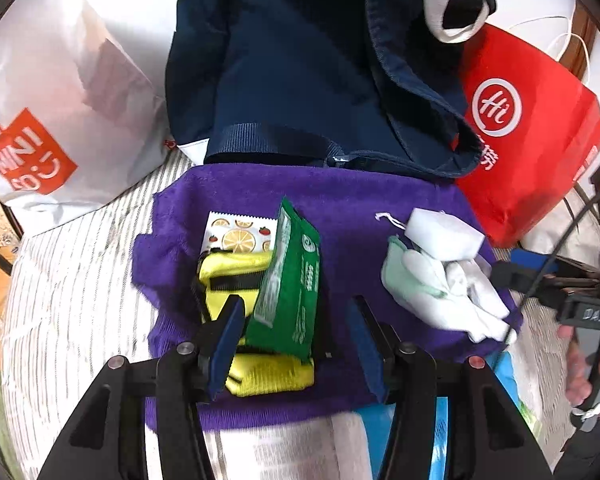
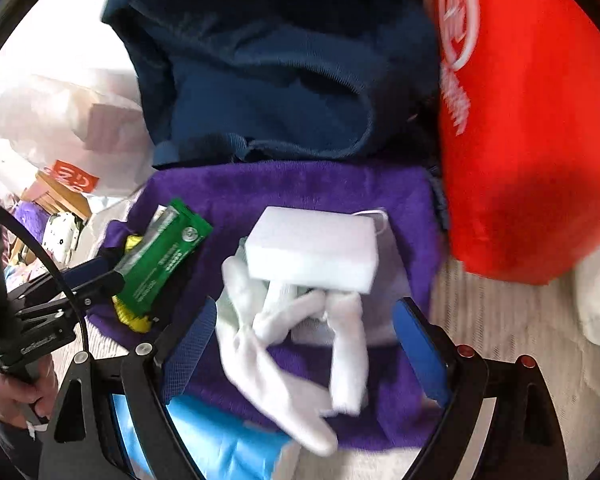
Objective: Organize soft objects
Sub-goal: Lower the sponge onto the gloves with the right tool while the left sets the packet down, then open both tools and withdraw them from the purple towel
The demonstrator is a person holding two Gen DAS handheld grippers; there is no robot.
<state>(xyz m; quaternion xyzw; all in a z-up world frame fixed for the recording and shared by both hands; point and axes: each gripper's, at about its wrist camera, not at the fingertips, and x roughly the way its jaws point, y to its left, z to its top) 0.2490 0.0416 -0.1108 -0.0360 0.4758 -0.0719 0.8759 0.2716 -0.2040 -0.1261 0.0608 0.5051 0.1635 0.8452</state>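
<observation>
A purple towel [image 1: 340, 208] lies spread on the striped bed. On it rest a yellow pouch [image 1: 236, 276], a fruit-print sachet [image 1: 240, 236] and a green packet [image 1: 296, 280] that leans up between the fingers of my left gripper [image 1: 296, 340]. The jaws stand apart, and the right pad is clear of the packet. A white sponge block [image 2: 312, 248] sits on white socks or gloves [image 2: 284, 340], which lie over the towel [image 2: 300, 188]. My right gripper [image 2: 306, 348] is wide open around them, pads off the cloth. Each gripper shows in the other's view.
An open navy bag [image 1: 292, 60] stands behind the towel. A red shopping bag [image 1: 540, 140] is on its right, a white plastic bag [image 1: 60, 120] on its left. A light blue item [image 2: 220, 440] sticks out under the towel's near edge. A hand [image 1: 584, 364] grips the right tool.
</observation>
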